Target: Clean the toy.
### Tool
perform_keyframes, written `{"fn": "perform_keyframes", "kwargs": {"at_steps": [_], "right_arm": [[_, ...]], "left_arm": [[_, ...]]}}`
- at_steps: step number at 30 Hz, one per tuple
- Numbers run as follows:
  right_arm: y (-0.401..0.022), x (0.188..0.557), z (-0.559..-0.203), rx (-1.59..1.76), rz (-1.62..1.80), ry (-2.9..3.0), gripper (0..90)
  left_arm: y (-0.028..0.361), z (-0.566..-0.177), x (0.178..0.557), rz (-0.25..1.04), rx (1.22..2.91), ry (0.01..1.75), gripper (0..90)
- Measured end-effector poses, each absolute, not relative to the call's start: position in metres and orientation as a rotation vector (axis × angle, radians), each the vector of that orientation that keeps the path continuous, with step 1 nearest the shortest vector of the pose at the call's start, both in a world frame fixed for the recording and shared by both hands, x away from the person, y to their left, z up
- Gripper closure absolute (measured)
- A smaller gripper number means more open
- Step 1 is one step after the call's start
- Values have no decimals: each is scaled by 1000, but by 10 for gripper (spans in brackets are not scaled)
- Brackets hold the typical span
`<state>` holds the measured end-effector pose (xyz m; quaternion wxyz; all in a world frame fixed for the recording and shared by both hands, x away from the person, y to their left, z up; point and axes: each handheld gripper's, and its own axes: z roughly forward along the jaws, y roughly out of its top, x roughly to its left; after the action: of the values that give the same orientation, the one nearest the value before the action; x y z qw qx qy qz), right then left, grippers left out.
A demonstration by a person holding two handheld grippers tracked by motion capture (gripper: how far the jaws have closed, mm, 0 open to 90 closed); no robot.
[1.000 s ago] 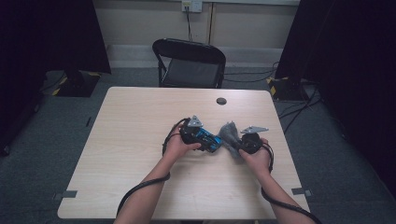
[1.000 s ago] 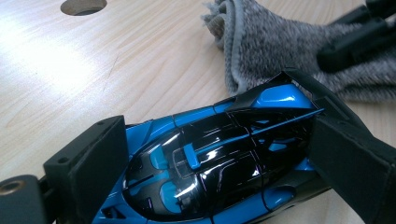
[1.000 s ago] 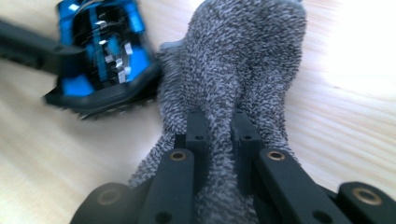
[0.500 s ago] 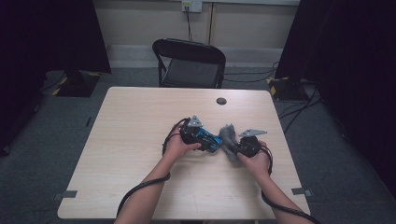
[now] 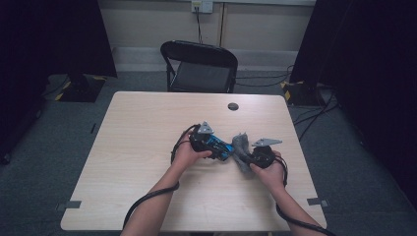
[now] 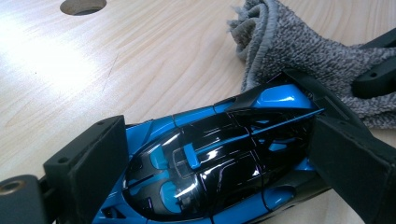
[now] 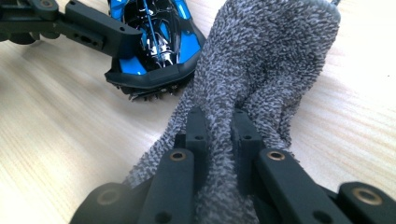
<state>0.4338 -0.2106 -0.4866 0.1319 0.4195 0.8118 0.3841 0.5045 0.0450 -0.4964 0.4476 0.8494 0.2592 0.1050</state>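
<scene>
A glossy blue and black toy car (image 6: pixel 219 158) sits between the two black jaws of my left gripper (image 6: pixel 224 163), which presses on its two ends. In the high view the car (image 5: pixel 219 145) lies near the table's middle, with my left gripper (image 5: pixel 216 146) shut on it. My right gripper (image 7: pixel 218 128) is shut on a grey fuzzy cloth (image 7: pixel 266 70), pinched between its jaws. The cloth (image 5: pixel 240 145) lies just right of the car and touches its end. In the right gripper view the car (image 7: pixel 154 37) is at the upper left.
The wooden table (image 5: pixel 147 132) has a round cable hole (image 5: pixel 233 106) at its far side. A black folding chair (image 5: pixel 201 64) stands behind the table. Cables trail from both grippers off the near edge.
My right gripper has shifted slightly with the cloth beside the car. The left gripper and the car have stayed in place.
</scene>
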Motion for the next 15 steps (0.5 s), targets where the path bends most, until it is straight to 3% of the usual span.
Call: {"fn": "perform_keyframes", "kwargs": {"at_steps": [15], "right_arm": [[-201,414,-487,1178,1154,2409,811]], "left_arm": [[44,-495,505,262,2113,645,51]]}}
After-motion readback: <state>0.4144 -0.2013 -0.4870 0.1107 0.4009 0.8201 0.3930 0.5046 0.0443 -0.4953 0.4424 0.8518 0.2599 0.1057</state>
